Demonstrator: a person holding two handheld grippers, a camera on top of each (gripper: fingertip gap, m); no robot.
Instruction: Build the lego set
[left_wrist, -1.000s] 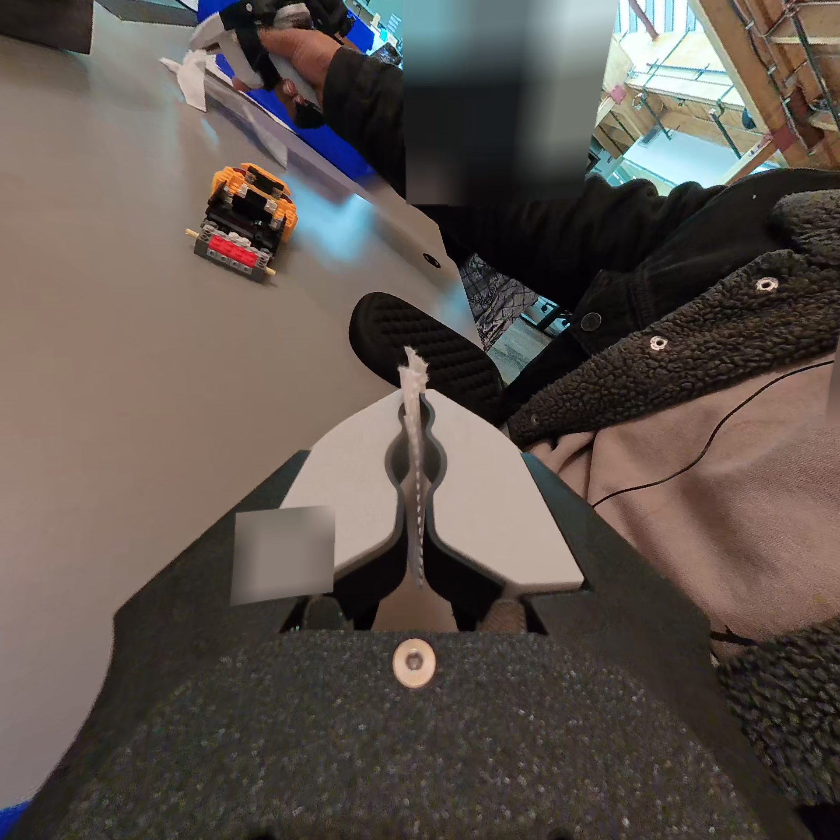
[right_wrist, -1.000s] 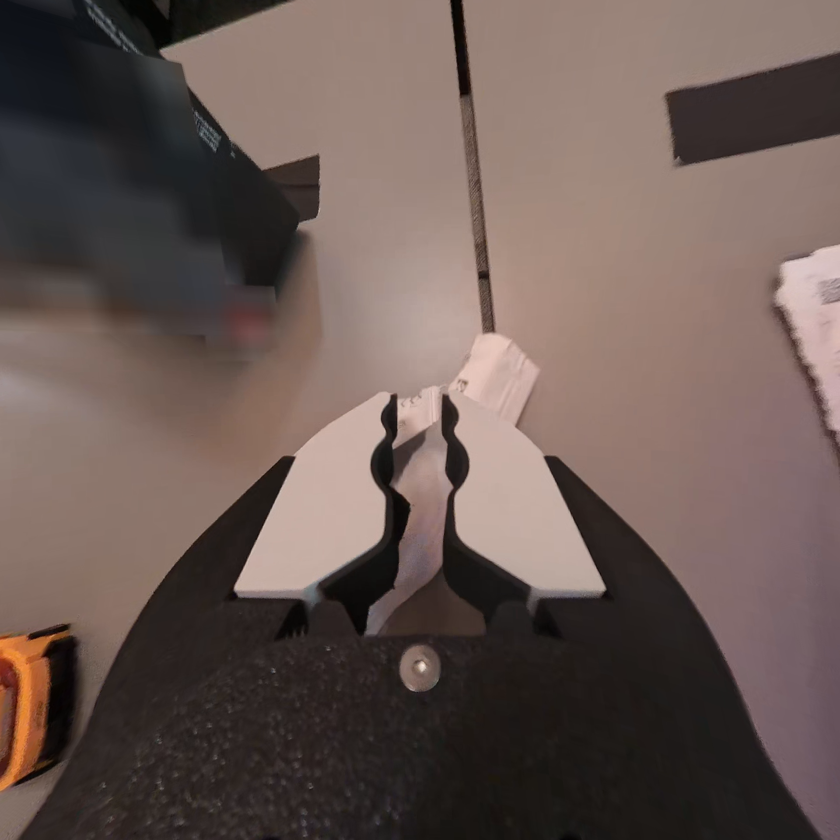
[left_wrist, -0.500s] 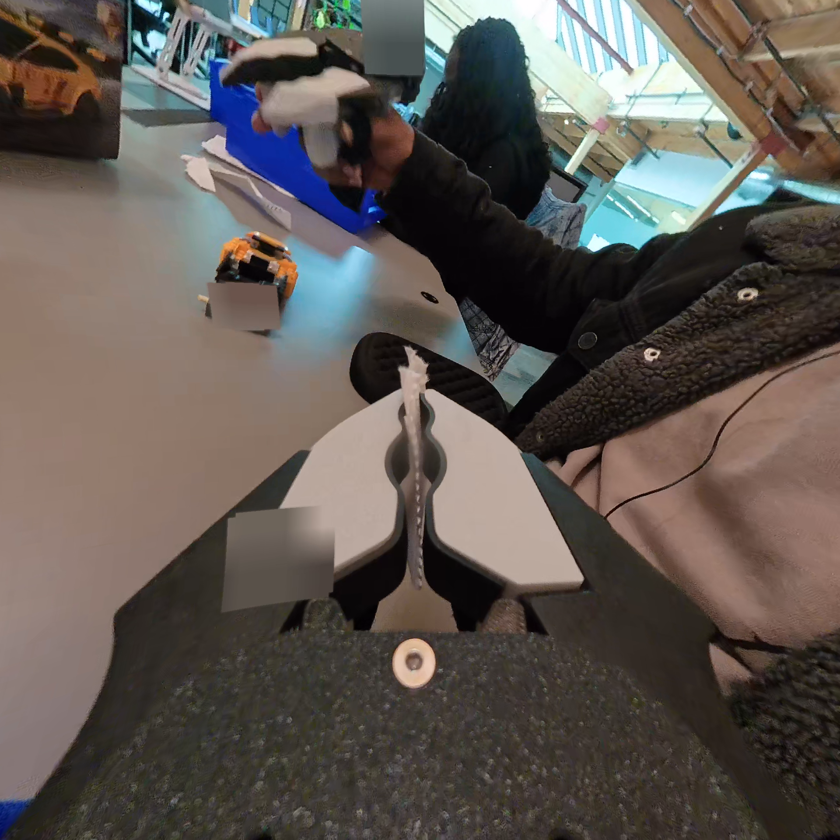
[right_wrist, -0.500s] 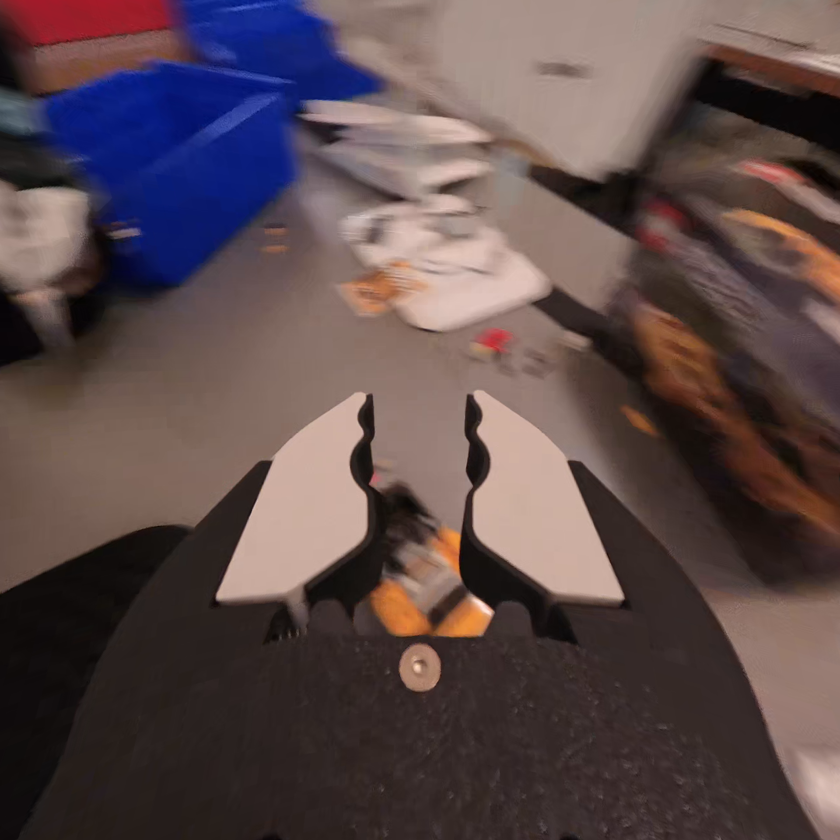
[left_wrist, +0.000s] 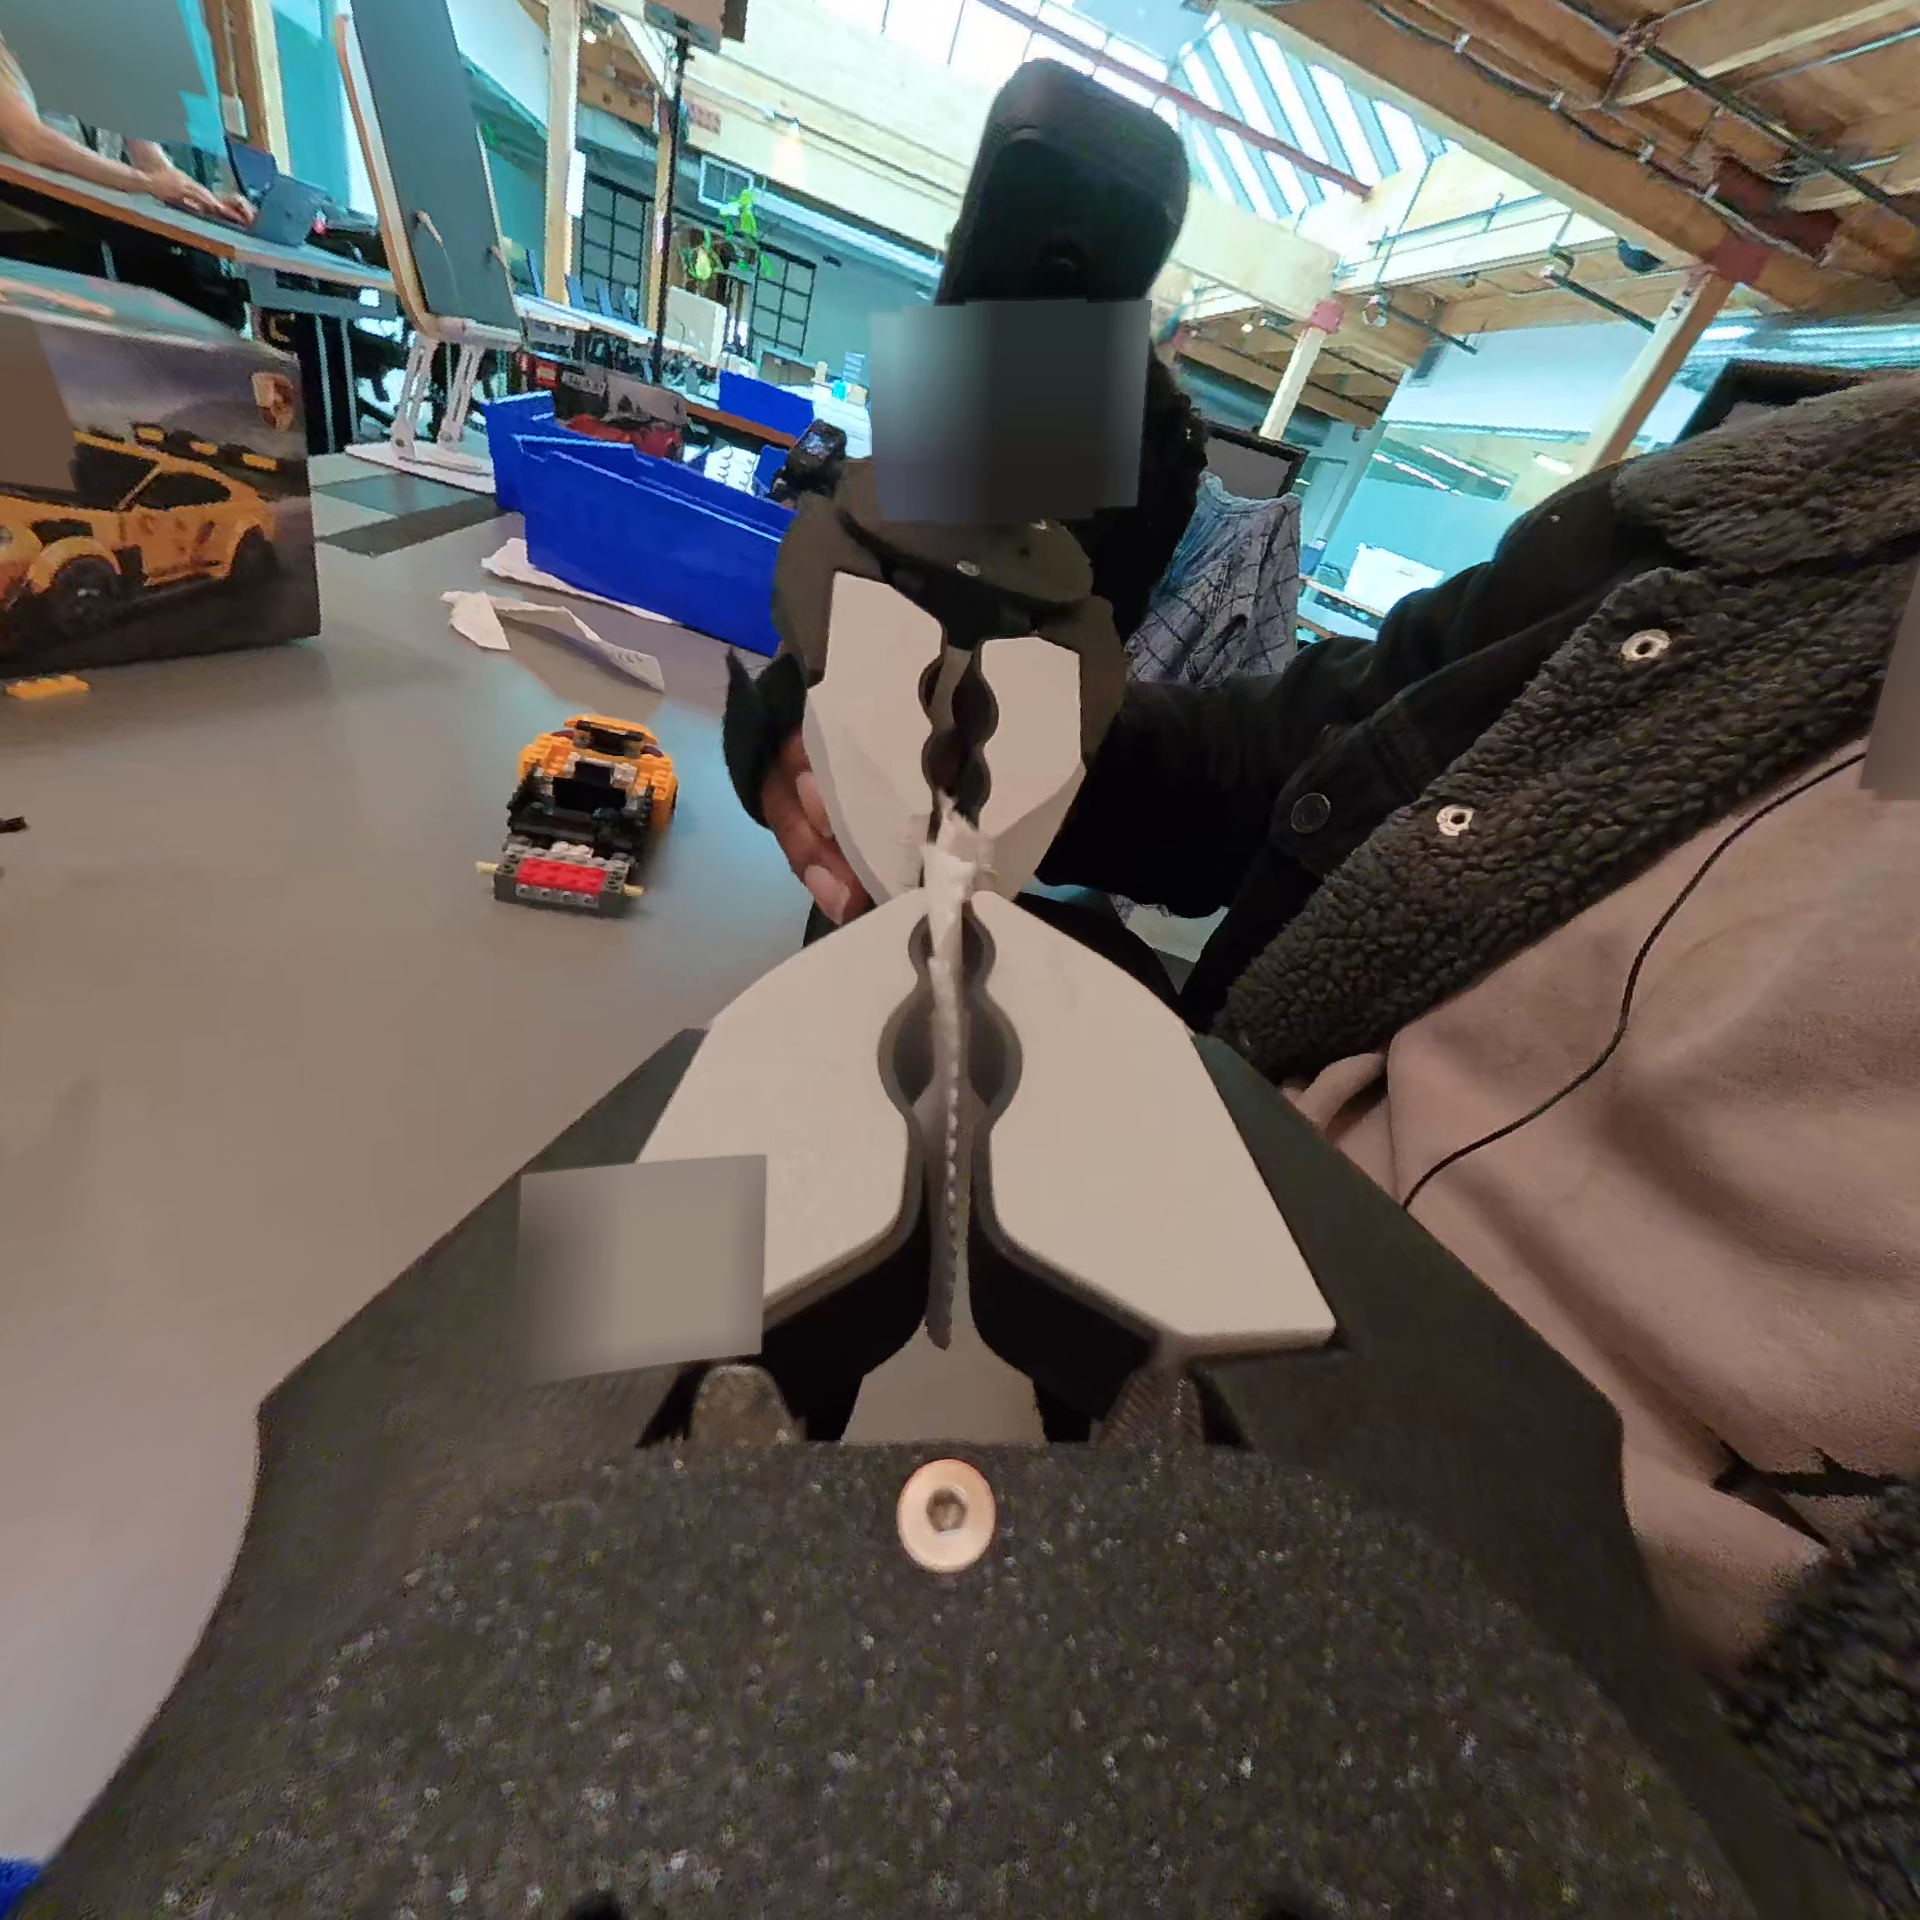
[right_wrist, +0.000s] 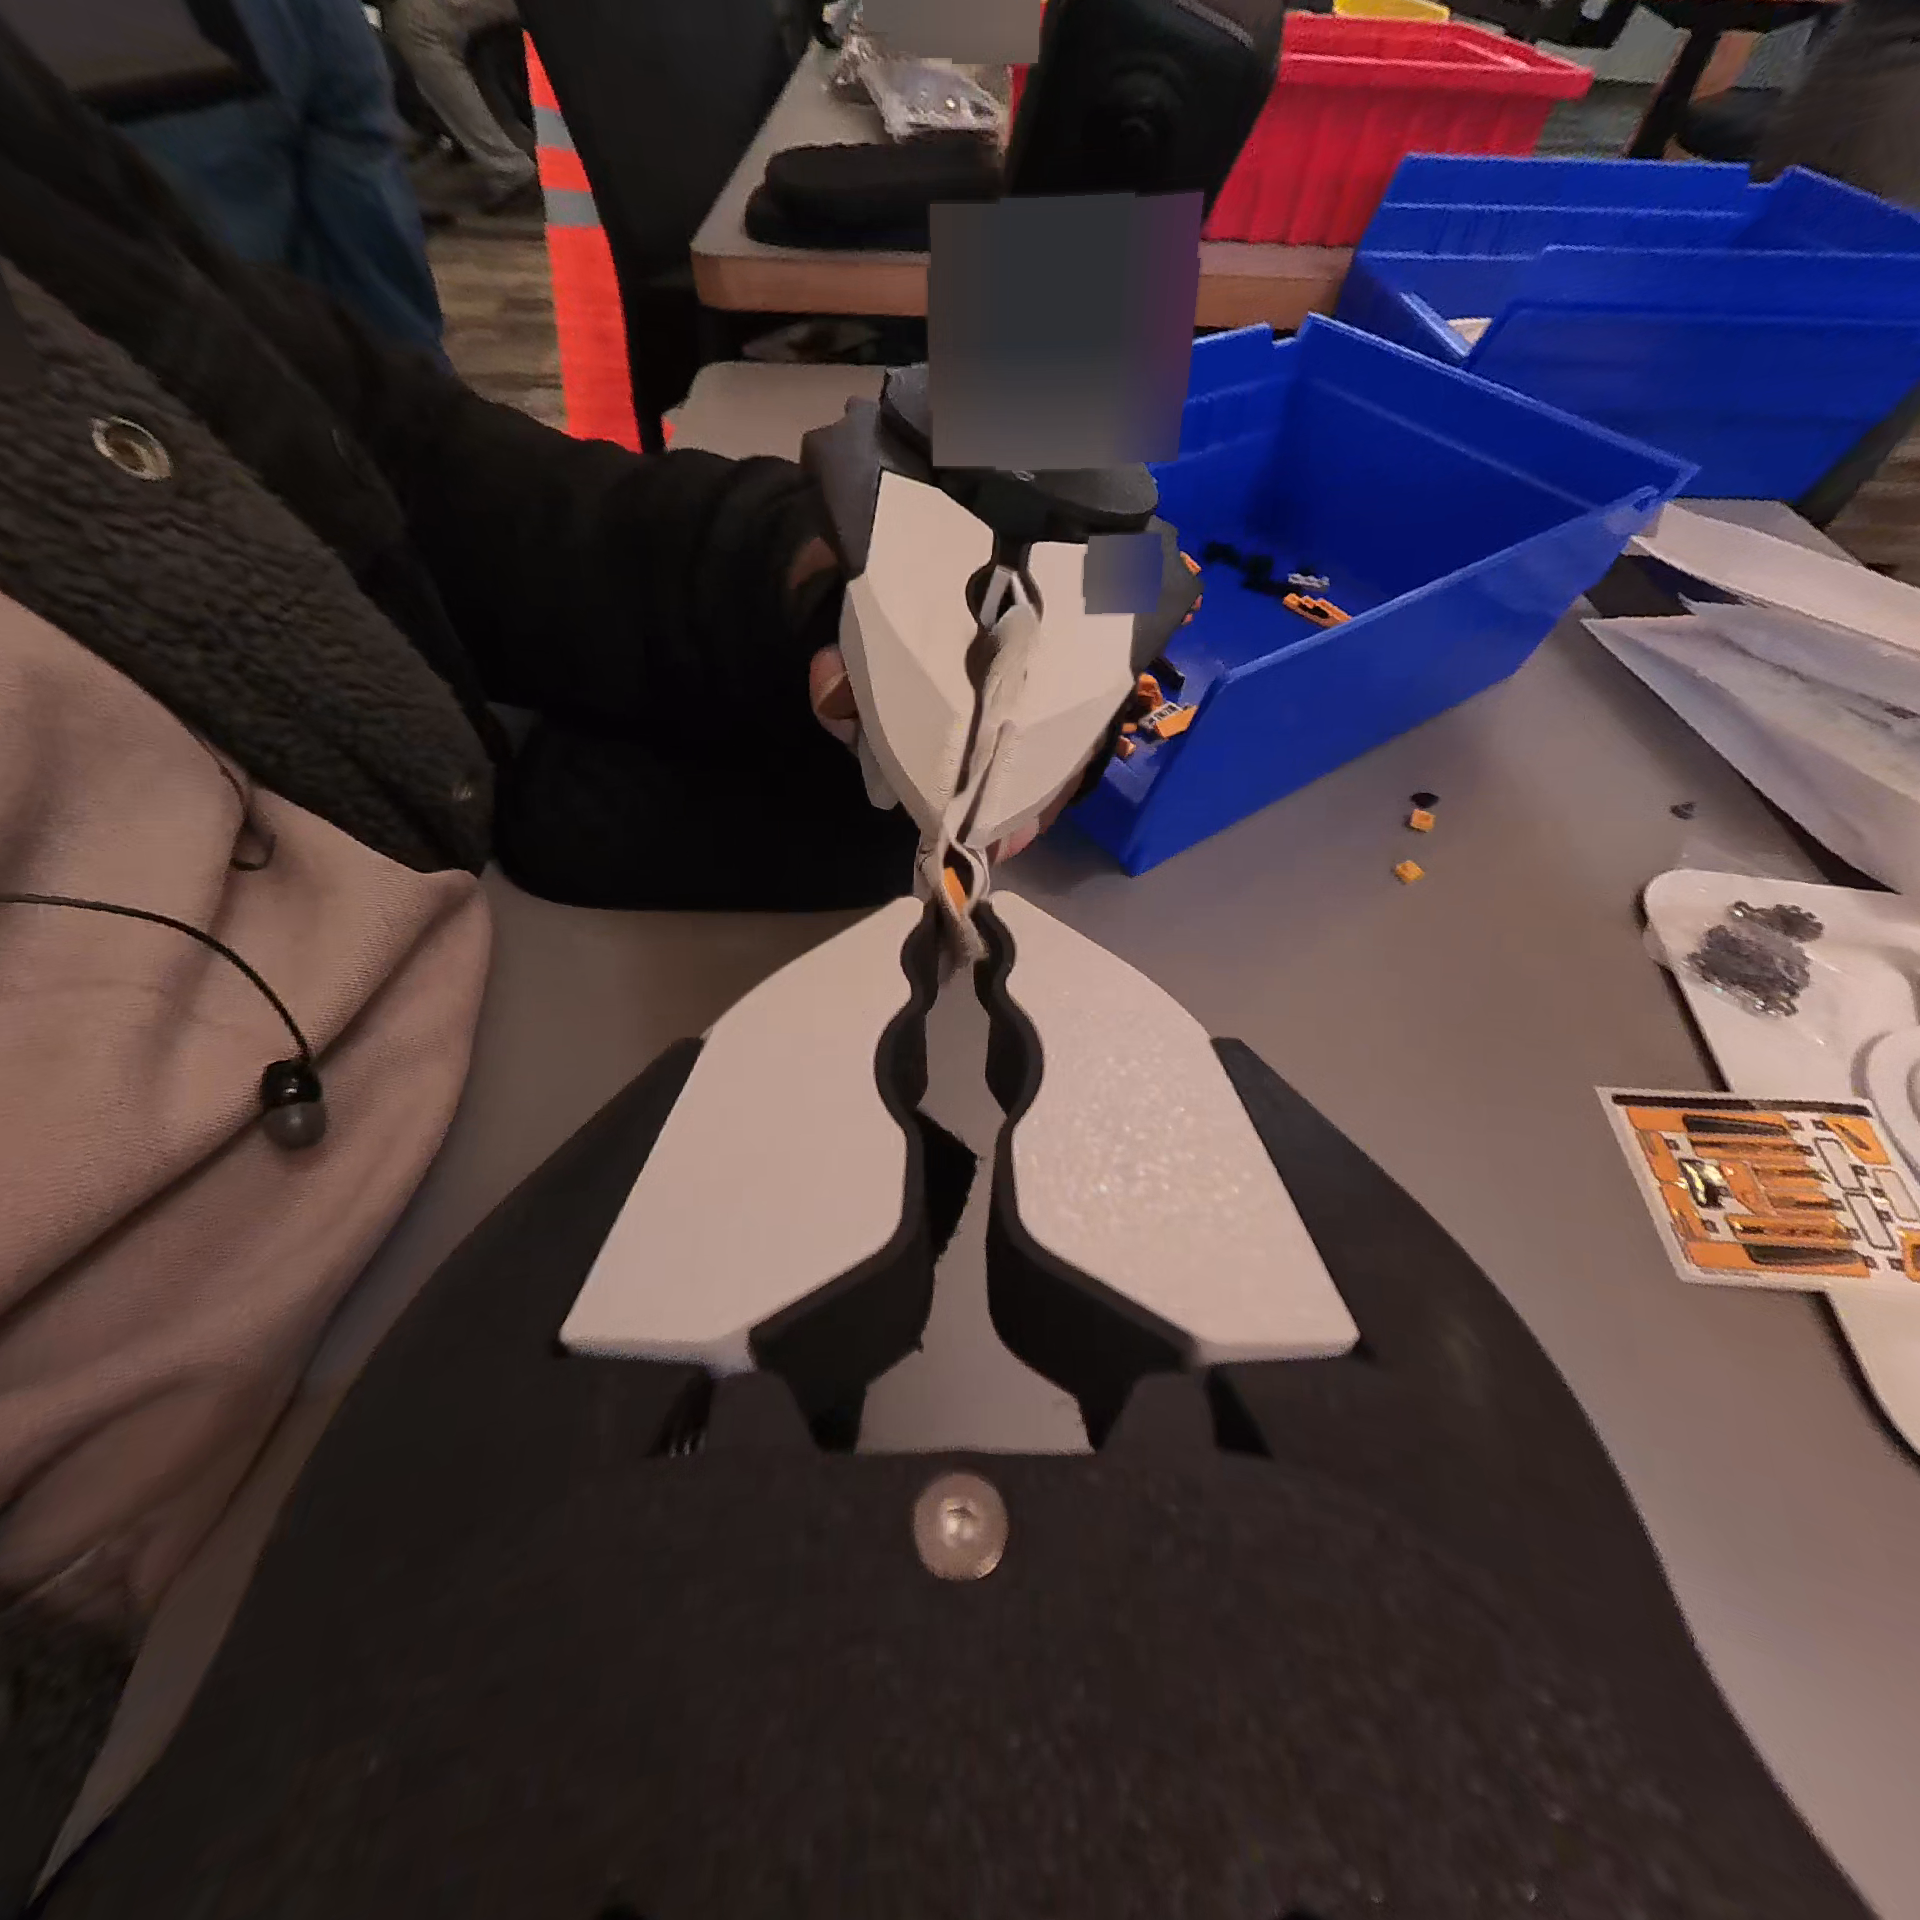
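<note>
Both tools meet tip to tip above the surface (left_wrist: 260, 1039). The left tool (left_wrist: 951, 925) is clamped on one edge of a small white paper bag (left_wrist: 951, 862), and the right tool (left_wrist: 940, 831) is pinched shut on the opposite edge. So the bag hangs in the air between them, w/ something orange showing inside it in the right wrist view.

Risks, as I judge them:
- pulling apart too hard could rip the bag all at once, and small pieces would scatter over the surface or fall off its near edge into the person's lap
- the grips are thin, right at the paper edge, so one side could slip out and leave the bag dangling from the other tool
- a tear low on the bag would dump the contents before it's over the blue bin (right_wrist: 1403, 623), at approx 1 o'clock in the right view

The part-built orange lego car (left_wrist: 587, 810) sits on the surface at 10 o'clock from the left tool, well apart from the bag.

Writing etc:
- the set's box (left_wrist: 156, 499) at 9 o'clock has a yellow car picture, a crest and print
- a sticker sheet (right_wrist: 1766, 1195) w/ orange and black decals lies at 3 o'clock in the right view
- a few loose orange bits (right_wrist: 1413, 847) lie near the bin
</note>
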